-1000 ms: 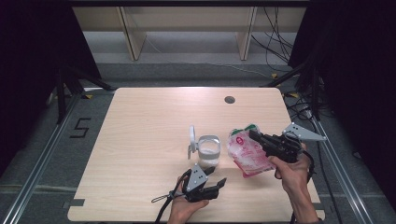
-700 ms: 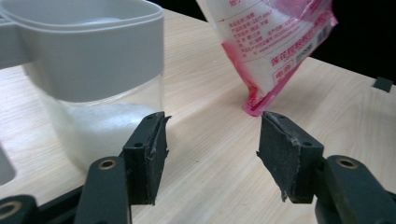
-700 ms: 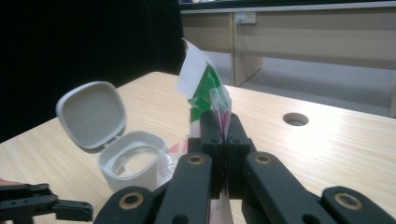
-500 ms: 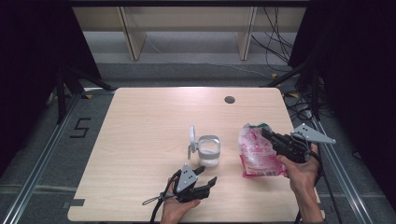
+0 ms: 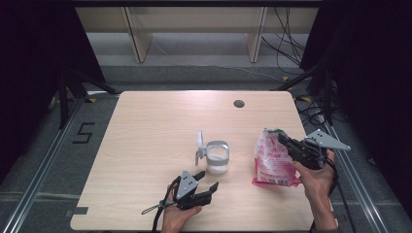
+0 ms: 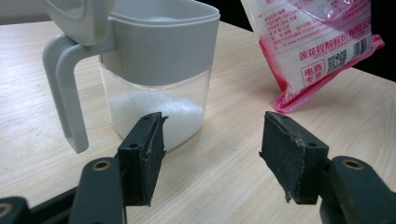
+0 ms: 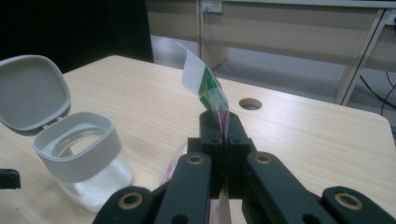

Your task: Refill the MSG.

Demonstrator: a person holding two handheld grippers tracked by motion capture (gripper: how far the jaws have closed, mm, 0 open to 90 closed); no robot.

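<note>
Partly hidden, the bag [image 7: 215,100] top vanishes between the right gripper [image 7: 224,140] fingers

Wooden table [image 5: 145,145]; shelving [image 5: 194,29] behind

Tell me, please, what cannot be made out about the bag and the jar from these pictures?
- Bag lettering: too small in the high view; cut off by the top edge in the left gripper view.
- Bag's mouth: whether open or sealed is hidden, in the right gripper view, by the right gripper clamped on it.
- Jar lid hinge: cut off by the top edge in the left gripper view.
- Jar's fill level: blurred in the right gripper view.
</note>
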